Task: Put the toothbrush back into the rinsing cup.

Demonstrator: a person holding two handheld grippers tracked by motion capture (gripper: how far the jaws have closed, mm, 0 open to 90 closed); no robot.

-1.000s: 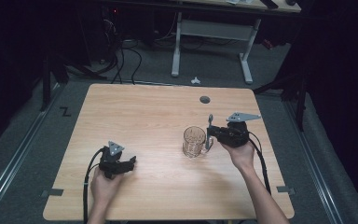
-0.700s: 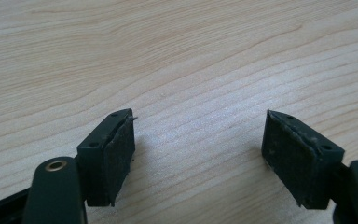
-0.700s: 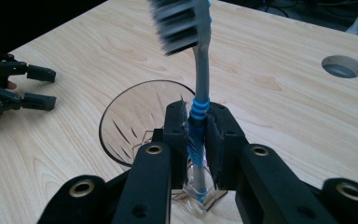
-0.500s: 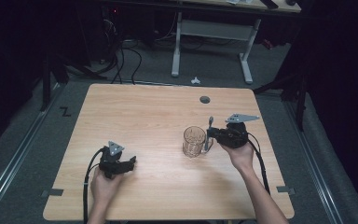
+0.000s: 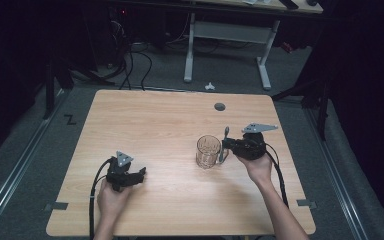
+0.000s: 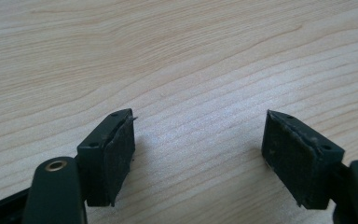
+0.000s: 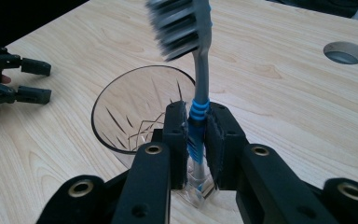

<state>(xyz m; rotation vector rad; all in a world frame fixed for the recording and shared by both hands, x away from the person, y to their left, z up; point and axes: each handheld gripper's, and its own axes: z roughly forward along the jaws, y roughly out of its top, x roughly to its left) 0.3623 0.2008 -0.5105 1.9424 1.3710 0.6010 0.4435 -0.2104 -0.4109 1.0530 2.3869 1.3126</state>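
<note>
The work in hand is placing the toothbrush [image 7: 199, 79] into the glass [image 7: 135, 112].

**Position of parts.** In the high view, the glass [image 5: 208, 151] stands right of centre on the table [image 5: 155, 120]. The right gripper [image 5: 226, 145] sits just to its right, with the toothbrush [image 5: 224, 142] held upright beside the glass. In the right gripper view, the brush head is at the top centre of the frame, bristles facing left, and the handle runs down past the near right edge of the rim. Whether the lower end is inside or outside the glass cannot be told.

**Risks.**
- Handle striking the rim: if the brush is lowered while off-centre, it may push the glass sideways or tip it. The glass is not steadied by anything.
- Early release: letting go with the handle outside the rim would drop the brush onto the table.
- Slip in the grip: the pads hold a narrow, ribbed blue section, so a tilt of the hand may let the brush rotate between them.

**Jaws.**
- Right gripper [image 7: 196, 135]: closed narrowly, both pads pressing on the blue part of the handle.
- Left gripper [image 6: 198, 154]: jaws wide apart, nothing between them, over bare wood. In the high view it rests at lower left [image 5: 141, 175], well apart from the glass.
</note>
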